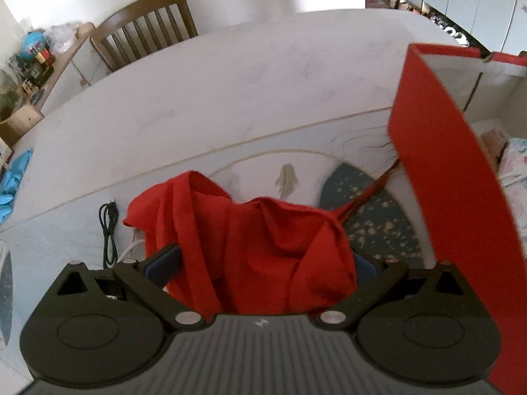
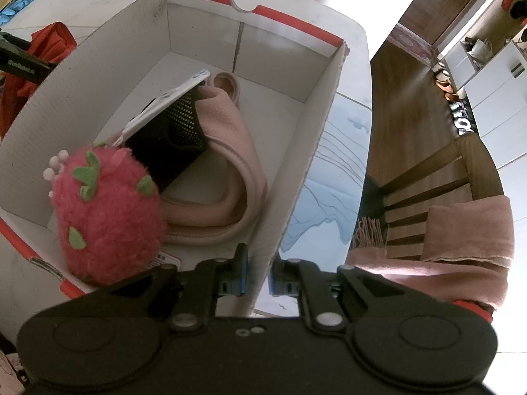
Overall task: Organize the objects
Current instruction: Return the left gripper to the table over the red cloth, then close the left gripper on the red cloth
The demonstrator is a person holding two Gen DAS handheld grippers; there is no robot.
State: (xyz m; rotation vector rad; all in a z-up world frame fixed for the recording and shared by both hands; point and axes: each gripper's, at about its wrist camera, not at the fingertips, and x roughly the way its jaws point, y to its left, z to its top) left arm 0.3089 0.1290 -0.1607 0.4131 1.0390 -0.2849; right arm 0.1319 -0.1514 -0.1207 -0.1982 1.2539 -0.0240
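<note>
- Step in hand, my read: loading the red cloth [image 1: 250, 247] into the red-rimmed box [image 2: 250, 49]. Cloth not in yet.
- Left gripper [image 1: 263, 263]: jaws spread wide with the bunched cloth draped between and over them. Fabric hides both pads, so can't tell if they actually press it.
- Cloth sits dead centre in the left wrist view, above the table [image 1: 197, 92]. The box's red outer wall stands at 3 o'clock of it, just beside. A red strap of the cloth trails toward 2 o'clock, up to that wall.
- Right gripper [image 2: 258, 279]: jaws pressed nearly together, pinching the near box wall, one finger inside the box, one outside. Looks like it's steadying the box.
- Box already holds a strawberry plush [image 2: 105, 214] at 8 o'clock, a pink scarf [image 2: 230, 151] at centre, and a black mesh item [image 2: 174, 131] under a white card.
- Free floor in the box is toward 12 o'clock, the far end.
- Next move calls for: lift the cloth over the red wall, clear the rim, drop it in the far end. Watch the trailing strap for a snag on the rim.
- Pose: both grippers pitched steeply down.
</note>
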